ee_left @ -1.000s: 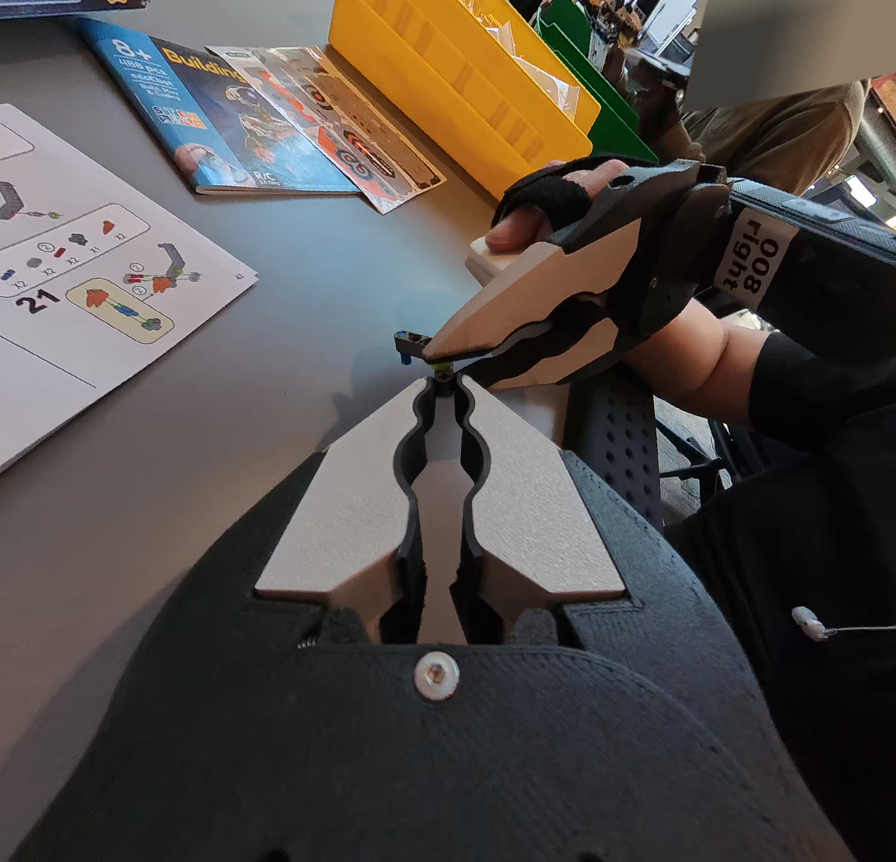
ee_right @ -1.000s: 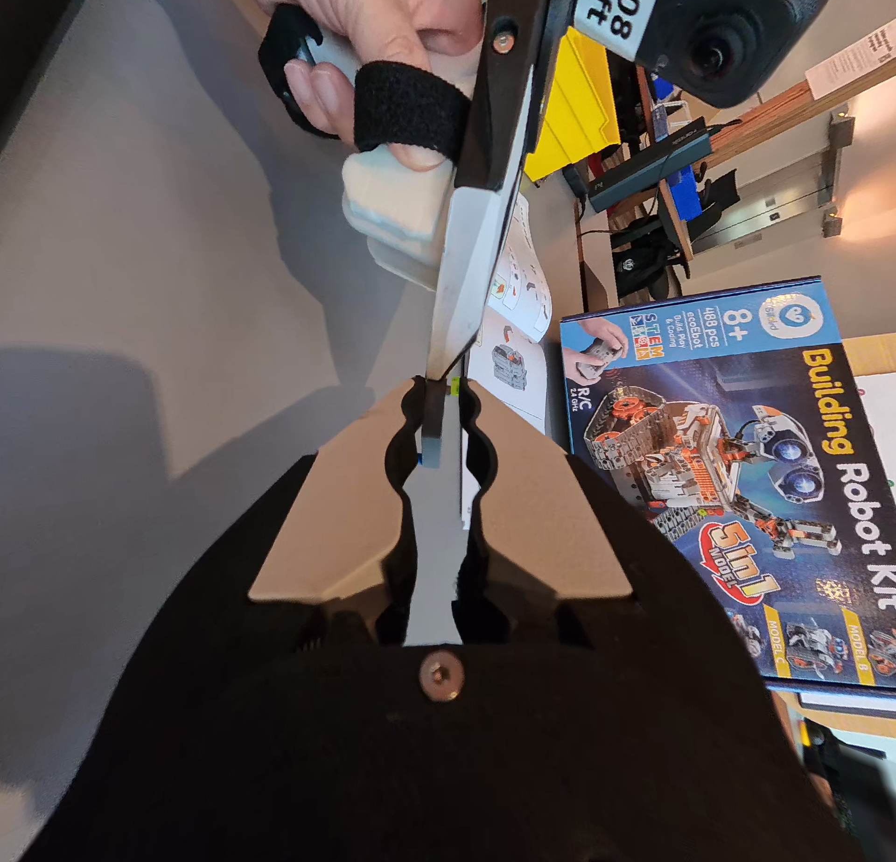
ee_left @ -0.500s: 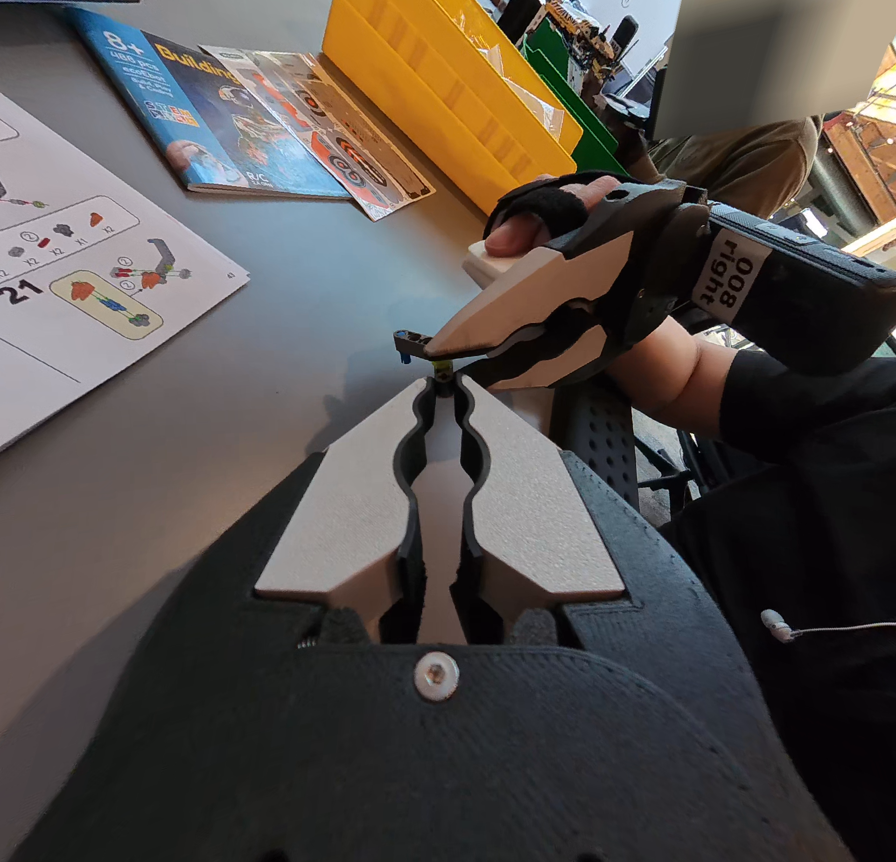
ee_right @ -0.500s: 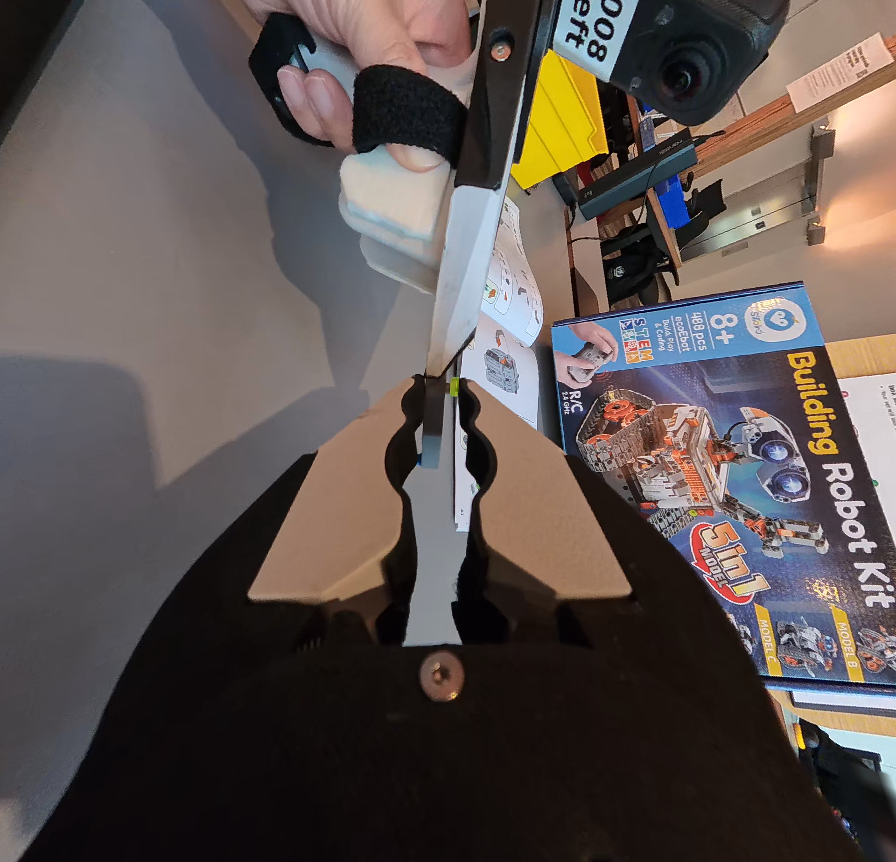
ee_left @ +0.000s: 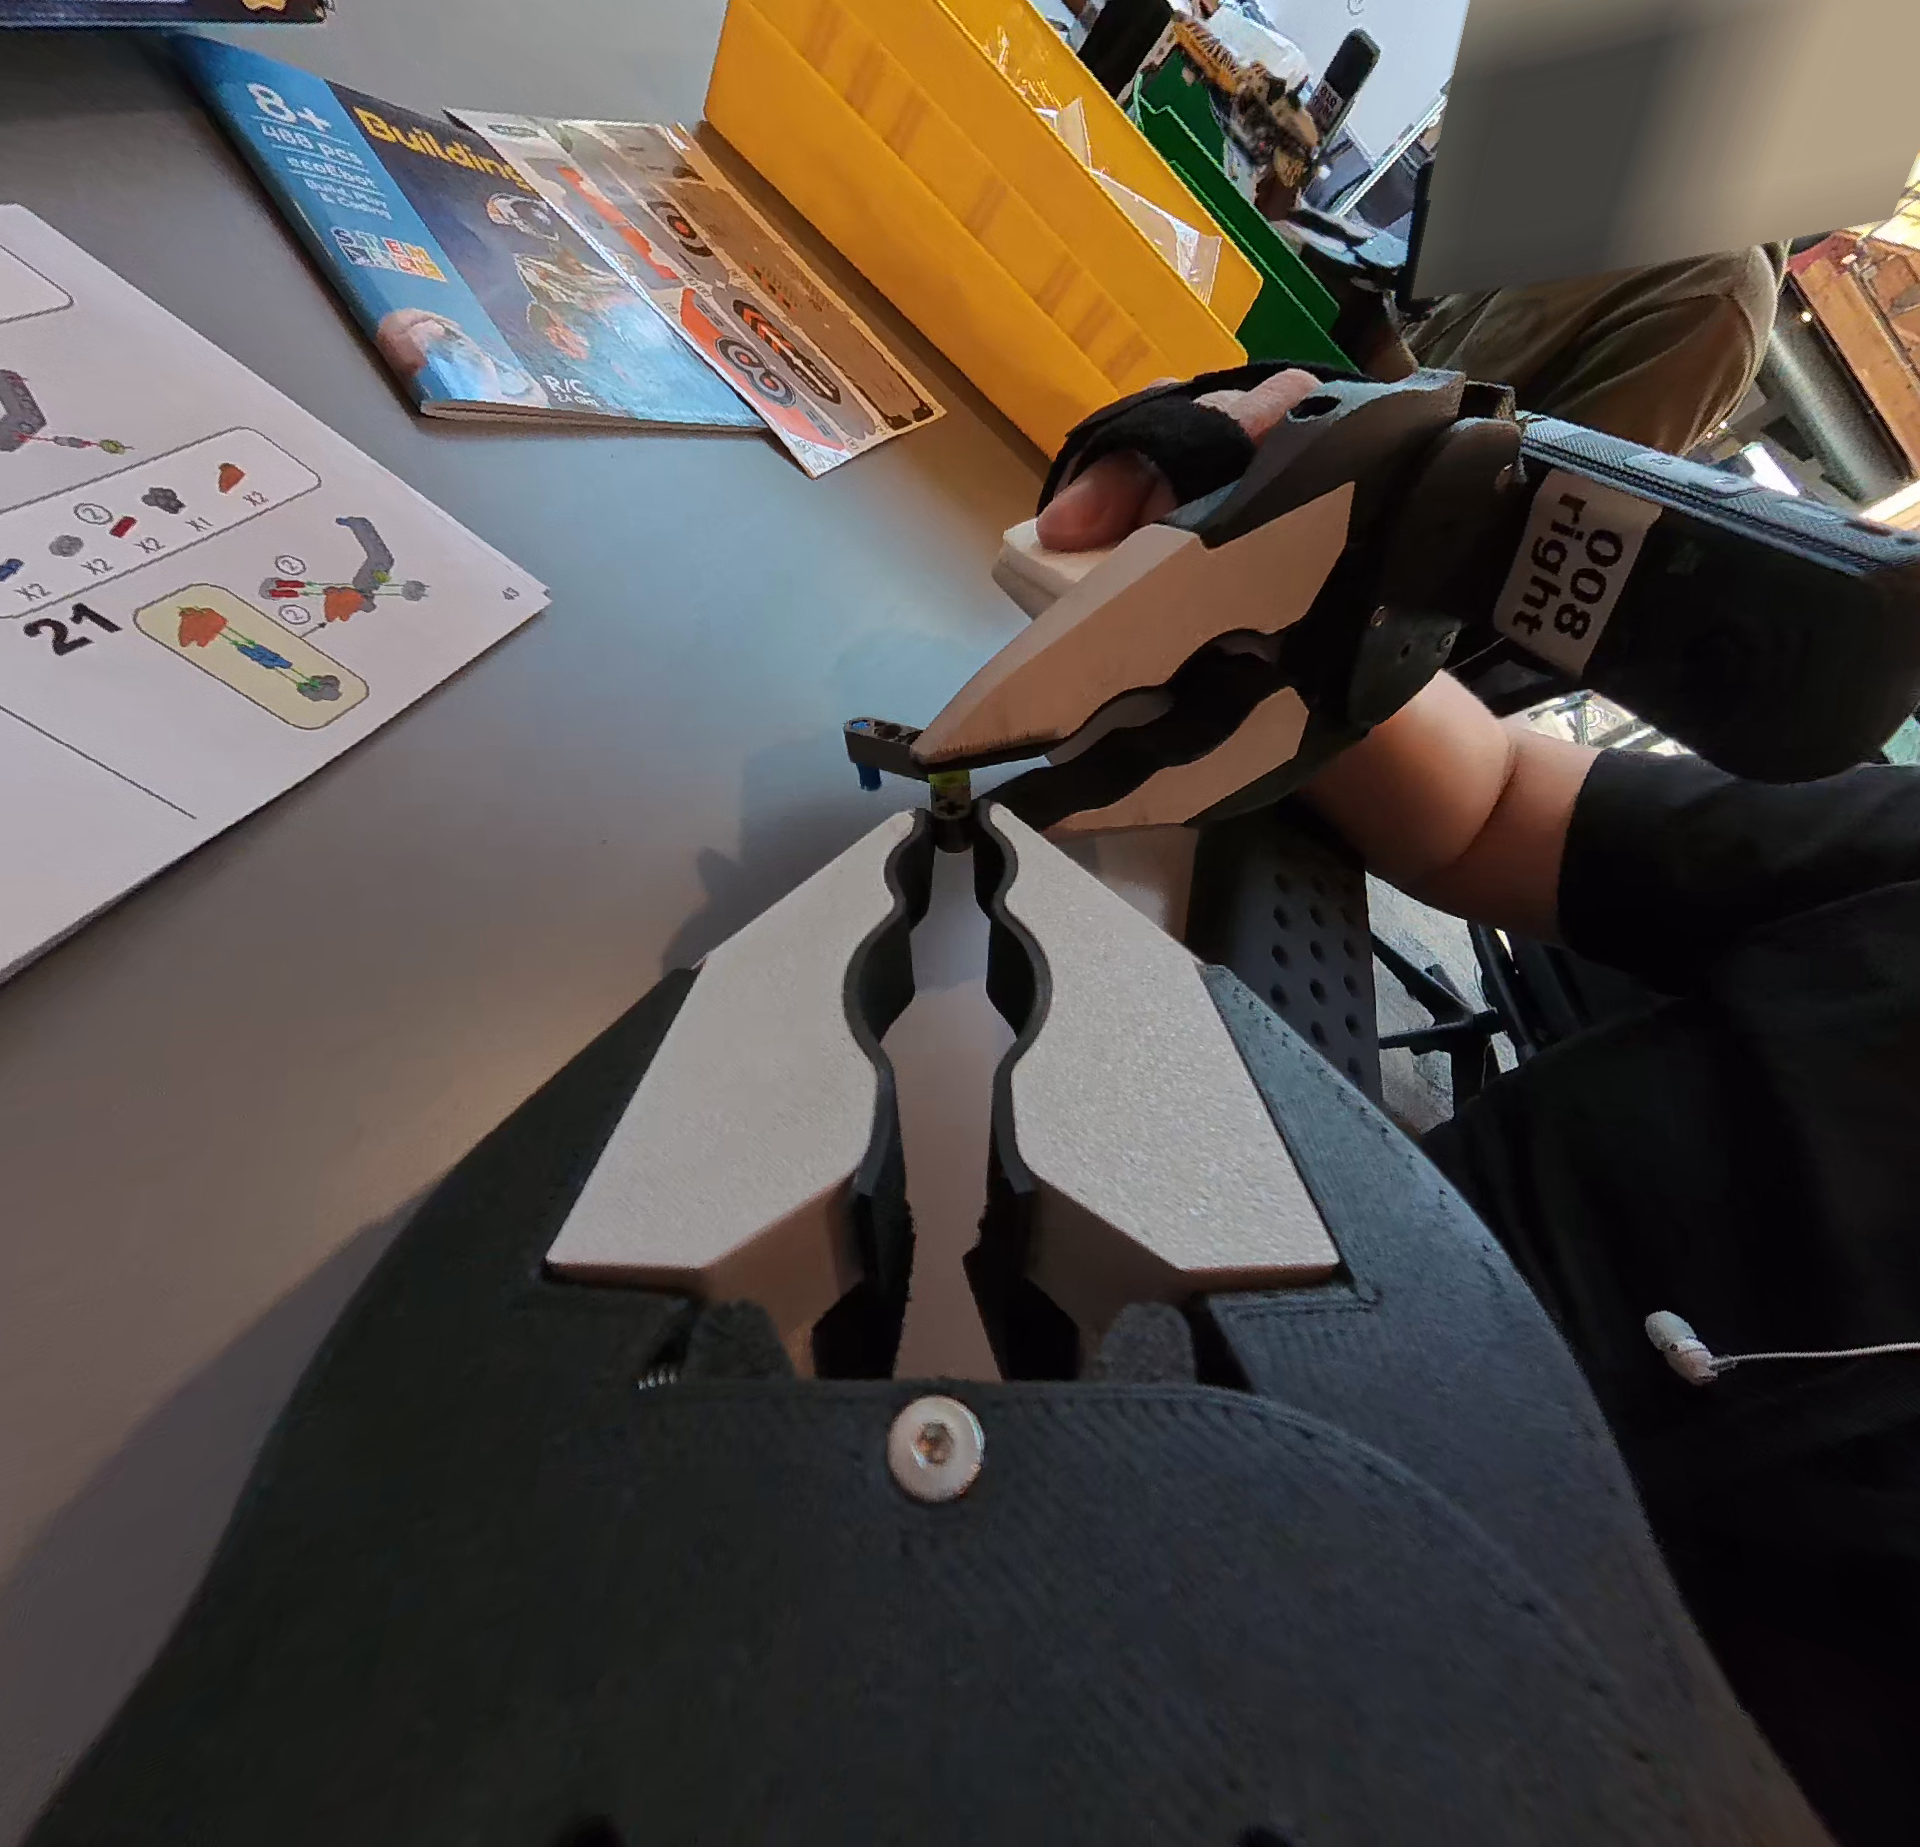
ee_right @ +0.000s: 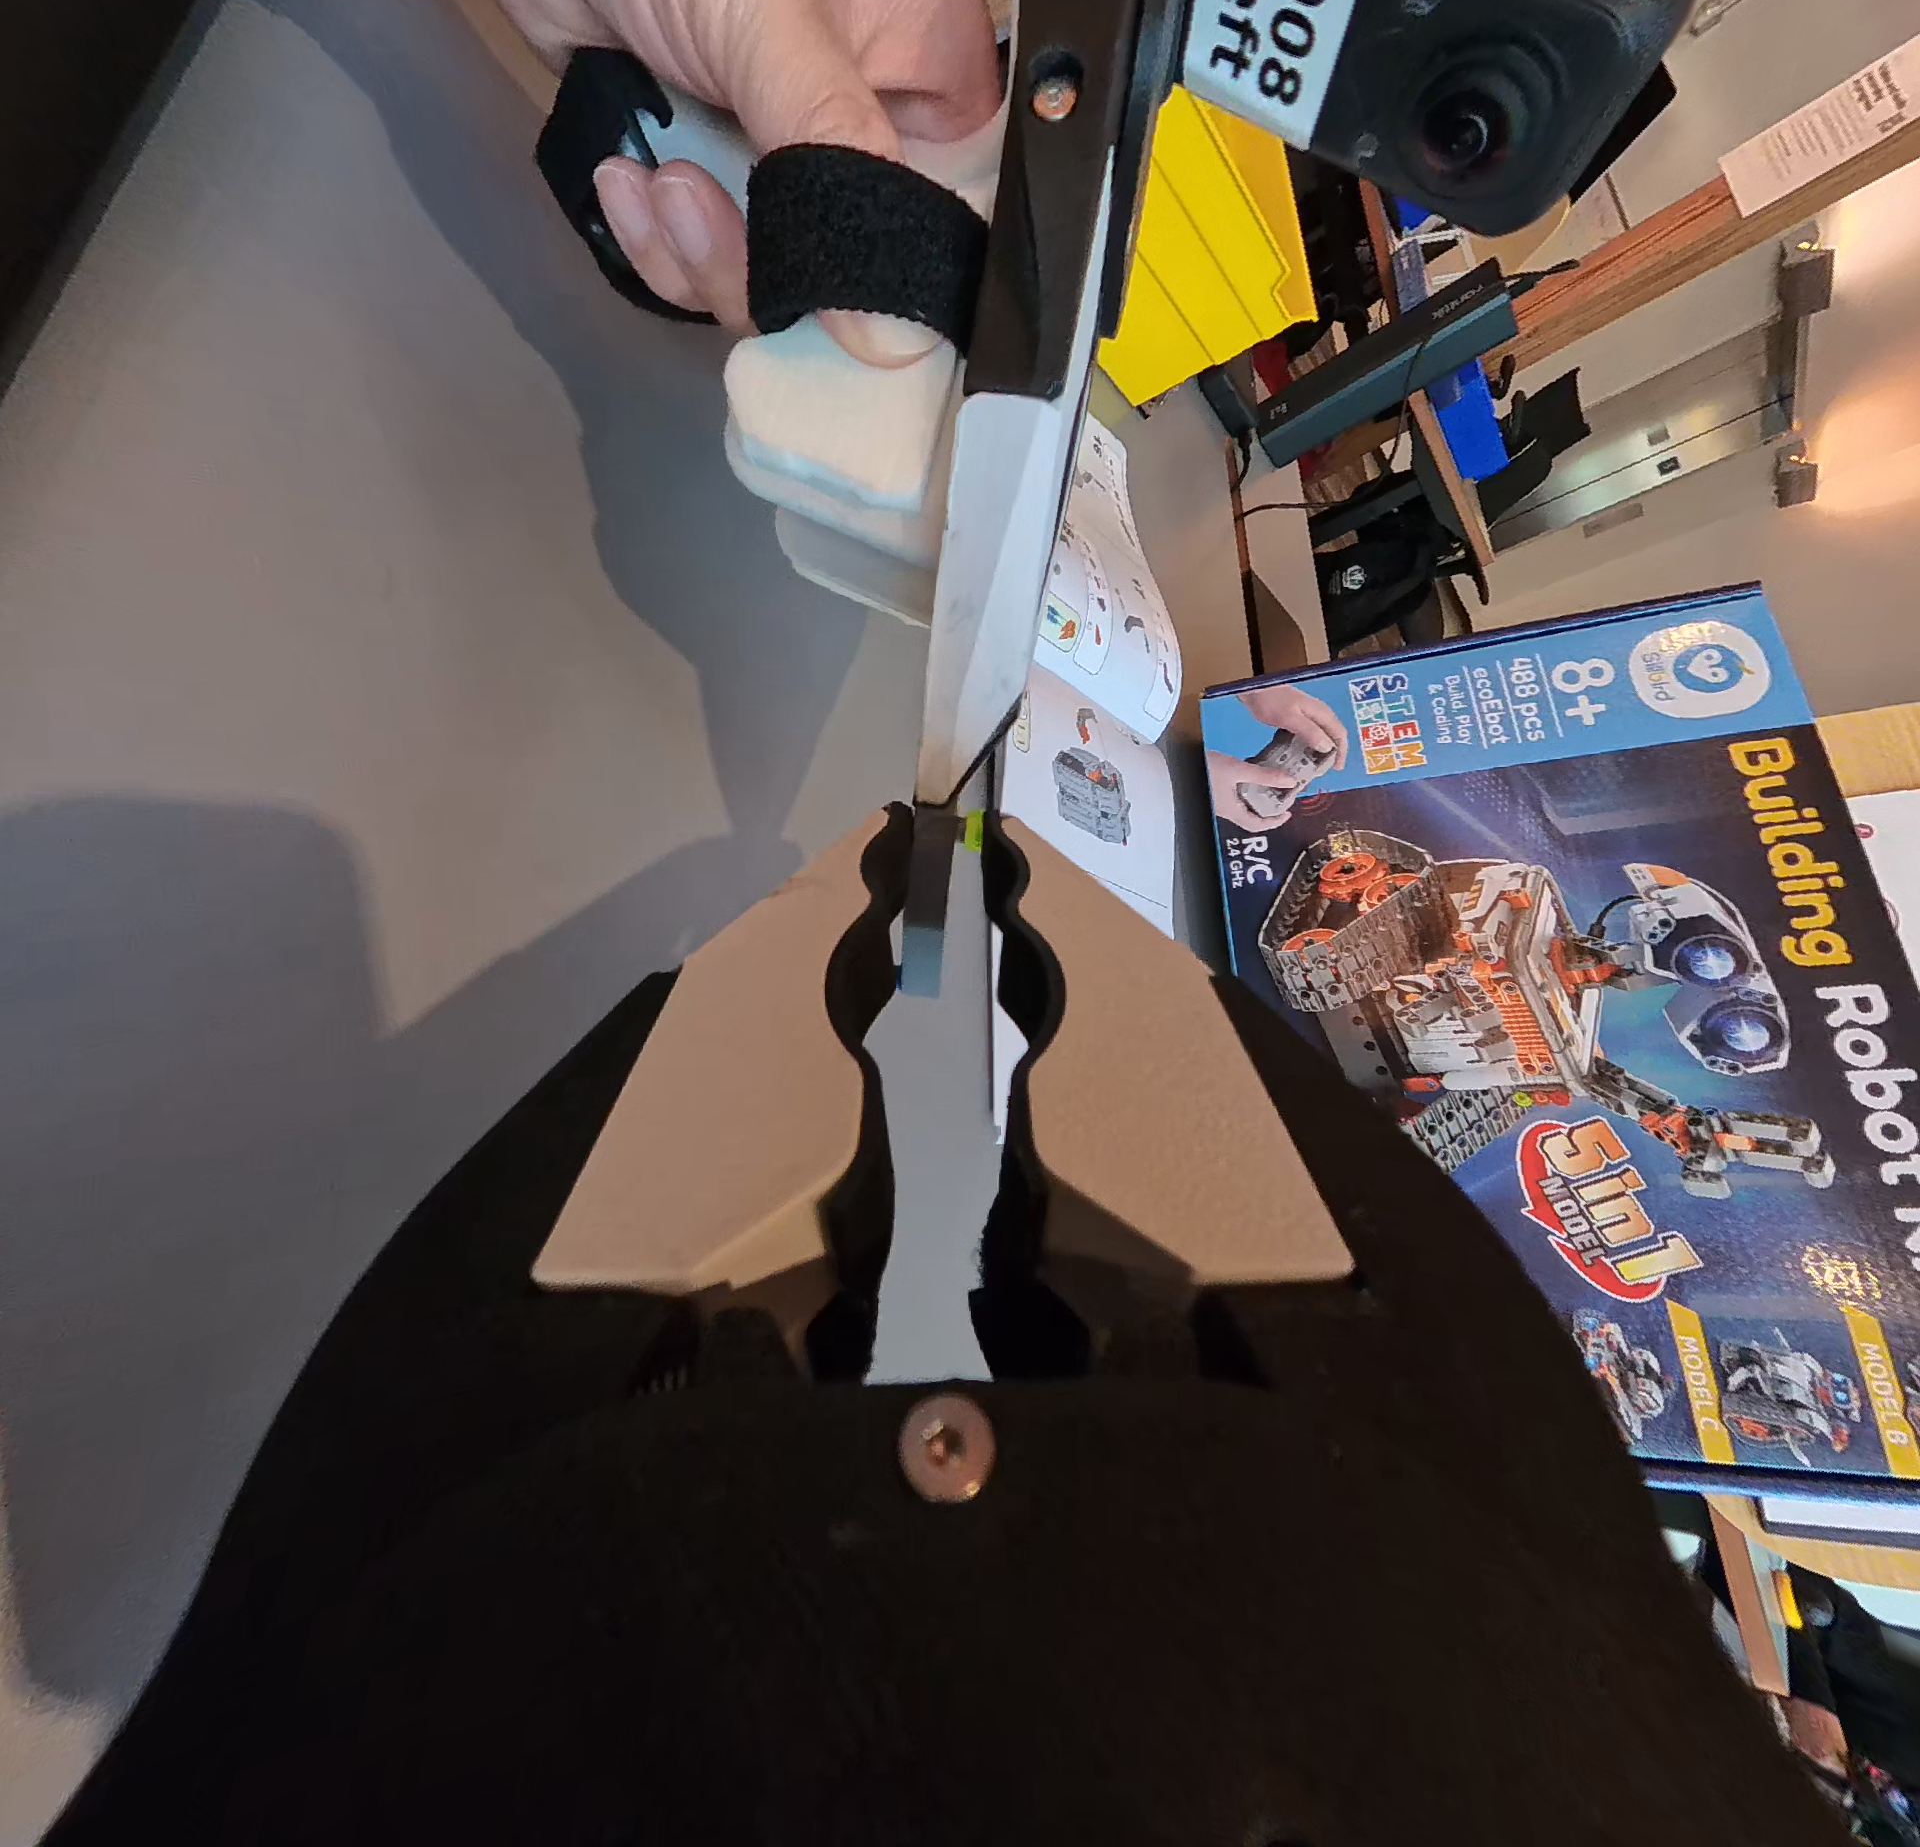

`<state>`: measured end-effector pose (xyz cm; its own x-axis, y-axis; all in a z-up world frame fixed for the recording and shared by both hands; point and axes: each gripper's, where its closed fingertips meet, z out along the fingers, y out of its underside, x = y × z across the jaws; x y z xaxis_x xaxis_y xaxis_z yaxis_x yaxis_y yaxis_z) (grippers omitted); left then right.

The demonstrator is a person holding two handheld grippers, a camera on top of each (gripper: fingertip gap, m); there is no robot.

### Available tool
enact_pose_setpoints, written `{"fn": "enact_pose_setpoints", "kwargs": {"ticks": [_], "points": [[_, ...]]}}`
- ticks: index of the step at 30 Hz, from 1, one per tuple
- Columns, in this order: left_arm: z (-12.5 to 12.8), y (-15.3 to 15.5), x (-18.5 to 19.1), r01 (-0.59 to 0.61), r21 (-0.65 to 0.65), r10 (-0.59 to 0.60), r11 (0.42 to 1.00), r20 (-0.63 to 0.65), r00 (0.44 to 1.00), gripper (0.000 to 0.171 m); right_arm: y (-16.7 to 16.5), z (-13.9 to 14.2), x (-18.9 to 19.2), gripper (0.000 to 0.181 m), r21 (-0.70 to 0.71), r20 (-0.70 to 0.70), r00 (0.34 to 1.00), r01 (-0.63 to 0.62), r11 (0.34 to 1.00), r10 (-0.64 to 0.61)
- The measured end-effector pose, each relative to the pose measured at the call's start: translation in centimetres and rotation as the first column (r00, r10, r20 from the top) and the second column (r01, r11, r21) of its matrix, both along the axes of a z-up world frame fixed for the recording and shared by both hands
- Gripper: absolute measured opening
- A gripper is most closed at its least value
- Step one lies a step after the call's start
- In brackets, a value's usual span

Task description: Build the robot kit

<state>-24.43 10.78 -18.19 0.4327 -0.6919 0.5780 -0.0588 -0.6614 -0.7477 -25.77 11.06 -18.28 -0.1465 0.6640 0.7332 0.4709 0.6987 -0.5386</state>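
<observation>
Beam [ee_left: 881, 739], a small dark grey one, sits pinched in my right tool [ee_left: 961, 758], while my left tool [ee_left: 951, 823] is closed on a dark pin [ee_left: 949, 800] under it. Nothing has shifted in the last second. Left of the beam the worktop [ee_left: 644, 592] lies bare as far as the instruction sheet [ee_left: 208, 550].

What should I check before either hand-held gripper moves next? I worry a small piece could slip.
1. Left hand-held gripper shut on the small dark pin: ok.
2. Right hand-held gripper shut on the dark grey beam: ok.
3. Pin's lime-green tip meets the beam: ok; seated or not: cannot tell.
4. Blue peg on the beam's free end secure: cannot tell.
5. Grey table bare beneath the pieces: ok.
</observation>
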Motion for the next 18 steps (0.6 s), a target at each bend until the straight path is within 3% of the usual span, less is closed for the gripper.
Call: {"fn": "enact_pose_setpoints", "kwargs": {"ticks": [9, 18], "points": [[0.11, -0.08, -0.04, 0.0, -0.01, 0.001, 1.0, 0.01, 1.0, 0.005, 0.04, 0.09, 0.0, 0.012, -0.101, -0.003, 1.0, 0.009, 0.995, -0.009], [0.34, -0.1, -0.14, -0.005, -0.015, 0.005, 1.0, 0.023, 1.0, 0.005, 0.04, 0.25, -0.12, 0.012, -0.047, 0.006, 1.0, 0.01, 0.999, -0.01]]}}
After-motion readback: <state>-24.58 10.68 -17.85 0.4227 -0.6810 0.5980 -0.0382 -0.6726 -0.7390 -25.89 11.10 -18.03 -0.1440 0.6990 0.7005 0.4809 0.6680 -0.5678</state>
